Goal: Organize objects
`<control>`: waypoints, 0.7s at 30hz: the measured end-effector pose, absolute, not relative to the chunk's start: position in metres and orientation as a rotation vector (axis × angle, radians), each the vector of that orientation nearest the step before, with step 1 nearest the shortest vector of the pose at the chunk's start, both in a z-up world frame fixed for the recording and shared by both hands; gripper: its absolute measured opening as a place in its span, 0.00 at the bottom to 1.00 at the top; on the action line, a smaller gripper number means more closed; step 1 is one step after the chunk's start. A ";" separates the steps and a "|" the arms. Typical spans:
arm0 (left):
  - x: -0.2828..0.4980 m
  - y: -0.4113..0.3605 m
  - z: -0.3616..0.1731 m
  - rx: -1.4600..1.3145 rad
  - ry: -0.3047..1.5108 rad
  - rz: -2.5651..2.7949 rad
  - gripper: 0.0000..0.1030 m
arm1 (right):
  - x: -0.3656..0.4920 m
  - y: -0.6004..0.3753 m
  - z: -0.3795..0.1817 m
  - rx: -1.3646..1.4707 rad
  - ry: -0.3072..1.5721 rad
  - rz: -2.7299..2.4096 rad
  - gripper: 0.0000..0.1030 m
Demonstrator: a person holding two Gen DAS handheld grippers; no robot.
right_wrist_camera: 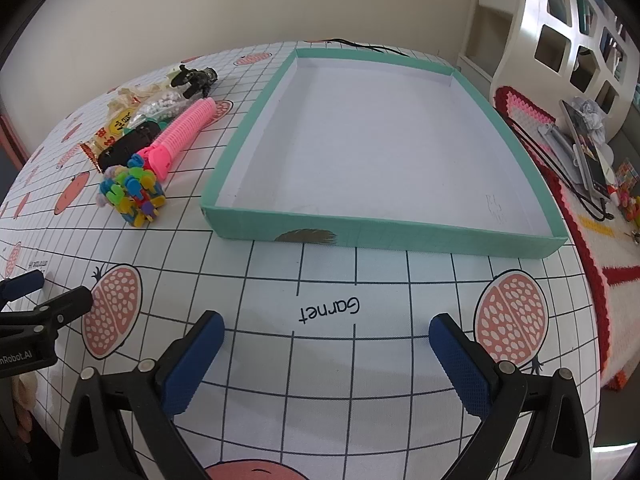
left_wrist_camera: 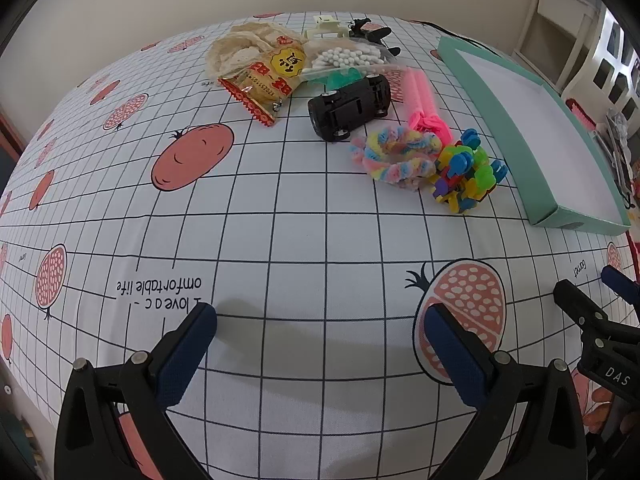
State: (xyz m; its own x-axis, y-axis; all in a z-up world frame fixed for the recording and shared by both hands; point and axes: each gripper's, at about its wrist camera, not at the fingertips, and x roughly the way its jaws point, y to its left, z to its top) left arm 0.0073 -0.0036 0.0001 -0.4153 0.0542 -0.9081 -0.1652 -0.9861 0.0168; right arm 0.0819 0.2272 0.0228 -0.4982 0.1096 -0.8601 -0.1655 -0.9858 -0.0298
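Observation:
A heap of small items lies at the far side of the table: a snack bag [left_wrist_camera: 256, 68], a bag of cotton swabs [left_wrist_camera: 348, 58], a black toy car [left_wrist_camera: 350, 106], a pink hair roller [left_wrist_camera: 420, 98], a pastel scrunchie [left_wrist_camera: 396, 156] and a ball of colourful plastic pieces [left_wrist_camera: 466, 176]. A shallow teal box [right_wrist_camera: 248, 112] with a bare white inside stands to their right. My left gripper [left_wrist_camera: 320, 320] is open above the cloth, well short of the heap. My right gripper [right_wrist_camera: 326, 328] is open too, in front of the box's near wall.
A cream hair claw [left_wrist_camera: 326, 28] and a black clip [left_wrist_camera: 370, 32] lie behind the heap. The gridded pomegranate tablecloth [left_wrist_camera: 280, 220] covers the table. Right of the table are a crocheted mat [right_wrist_camera: 588, 232] with clutter and a white shelf [right_wrist_camera: 568, 40].

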 end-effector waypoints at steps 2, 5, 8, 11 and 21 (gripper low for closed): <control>0.008 -0.003 0.000 -1.620 0.158 2.532 1.00 | 0.083 0.228 0.023 -1.480 0.085 2.588 1.00; 0.007 -0.002 0.000 -1.624 0.156 2.532 1.00 | 0.083 0.228 0.022 -1.485 0.088 2.582 1.00; 0.005 -0.002 0.000 -1.635 0.161 2.518 1.00 | 0.082 0.228 0.023 -1.495 0.094 2.570 1.00; 0.004 -0.002 0.000 -1.649 0.164 2.508 1.00 | 0.081 0.228 0.023 -1.509 0.098 2.553 1.00; -0.006 -0.003 0.018 -1.650 0.110 2.526 1.00 | 0.070 0.214 0.068 -1.354 0.008 2.683 1.00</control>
State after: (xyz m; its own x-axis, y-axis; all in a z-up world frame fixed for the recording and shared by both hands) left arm -0.0058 -0.0031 0.0183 -0.3974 0.0620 -0.9155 -0.1417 -0.9899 -0.0056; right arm 0.0700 0.2138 0.0681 -0.5868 0.1187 -0.8010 -0.1236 -0.9907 -0.0563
